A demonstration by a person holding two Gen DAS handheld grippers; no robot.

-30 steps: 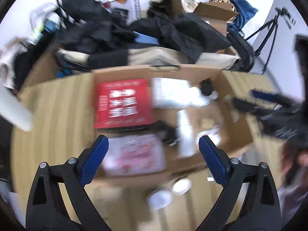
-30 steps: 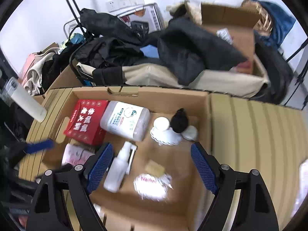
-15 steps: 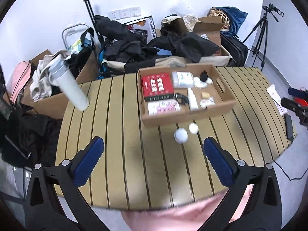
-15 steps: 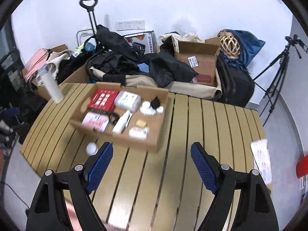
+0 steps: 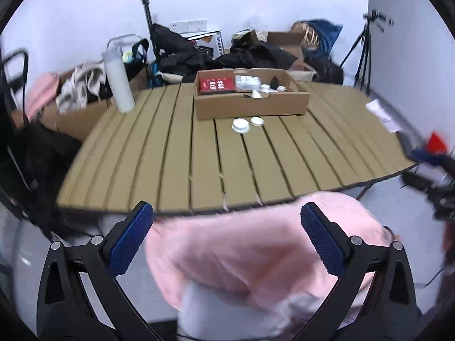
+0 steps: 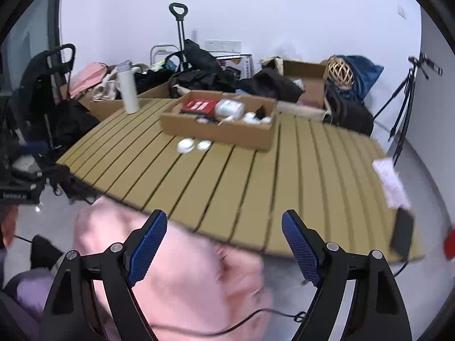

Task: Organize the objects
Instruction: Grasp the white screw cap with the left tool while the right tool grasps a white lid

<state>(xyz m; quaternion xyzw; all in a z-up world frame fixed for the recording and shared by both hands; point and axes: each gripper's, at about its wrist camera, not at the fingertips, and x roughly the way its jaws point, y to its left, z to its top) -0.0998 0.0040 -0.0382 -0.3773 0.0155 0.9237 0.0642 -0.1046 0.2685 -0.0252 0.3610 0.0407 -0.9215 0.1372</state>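
Observation:
A shallow cardboard box (image 5: 250,105) sits at the far side of the slatted table (image 5: 170,164). It holds a red box (image 5: 217,83), a white wipes pack (image 5: 246,81) and small white items. It also shows in the right wrist view (image 6: 216,130). Two white round lids (image 5: 240,125) (image 5: 257,121) lie on the table just in front of the box; in the right wrist view they show as lids (image 6: 185,145) (image 6: 204,145). My left gripper (image 5: 227,240) is open and empty, off the table's near edge over pink clothing. My right gripper (image 6: 224,241) is open and empty, likewise back from the edge.
A tall white bottle (image 5: 118,85) stands at the table's far left corner. A black phone (image 6: 402,233) and a paper sheet (image 6: 391,182) lie at the table's right edge. Bags, clothes, boxes and a tripod (image 6: 406,99) crowd the floor behind. Pink clothing (image 5: 241,255) fills the foreground.
Both grippers have pulled far back from above the cardboard box to beyond the table's near edge and lower down. Both stay open and empty.

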